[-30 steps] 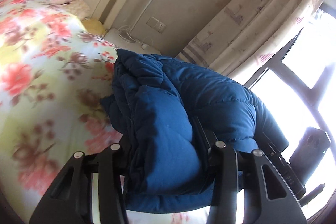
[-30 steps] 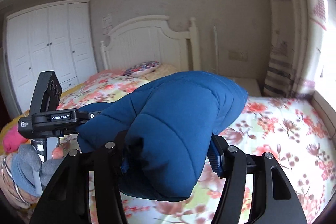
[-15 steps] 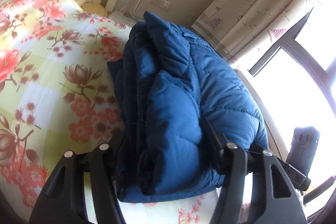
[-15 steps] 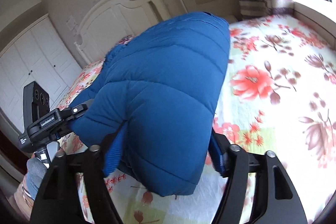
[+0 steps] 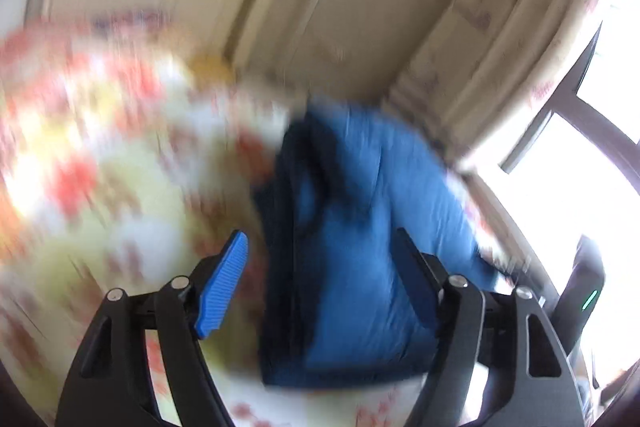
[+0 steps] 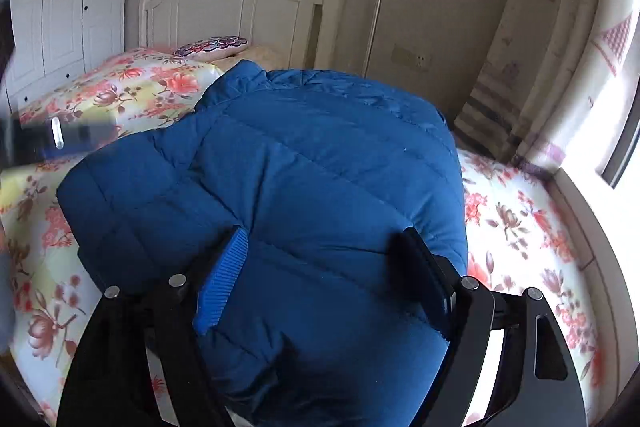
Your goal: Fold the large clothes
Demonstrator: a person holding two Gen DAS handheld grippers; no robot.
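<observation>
1. The left gripper (image 5: 320, 283) has just been opening: its blue ribbed pad (image 5: 224, 291) stands clear of the cloth with floral bedspread (image 5: 120, 195) showing in the gap, so the fingers are apart. The folded edge of the blue puffer jacket (image 5: 360, 247) sits between them, nearer the right-hand finger; whether that one touches the cloth is hidden by blur.

2. The right gripper (image 6: 324, 279) has its fingers spread as well. The jacket (image 6: 280, 179) bulges up between and over them, and the blue pad (image 6: 224, 279) lies against a quilted panel. I judge this a loosened hold, not a clamp.

3. Beyond both grippers the jacket lies as a folded bundle on the bed, its long axis running away from the fingers toward the headboard (image 6: 240, 3). It lies straight ahead of each gripper, the right seemingly deeper into it.

4. Farther off stand a patterned pillow (image 6: 212, 47), a white wardrobe (image 6: 68, 7) and the curtain (image 6: 540, 47) by the window.
</observation>
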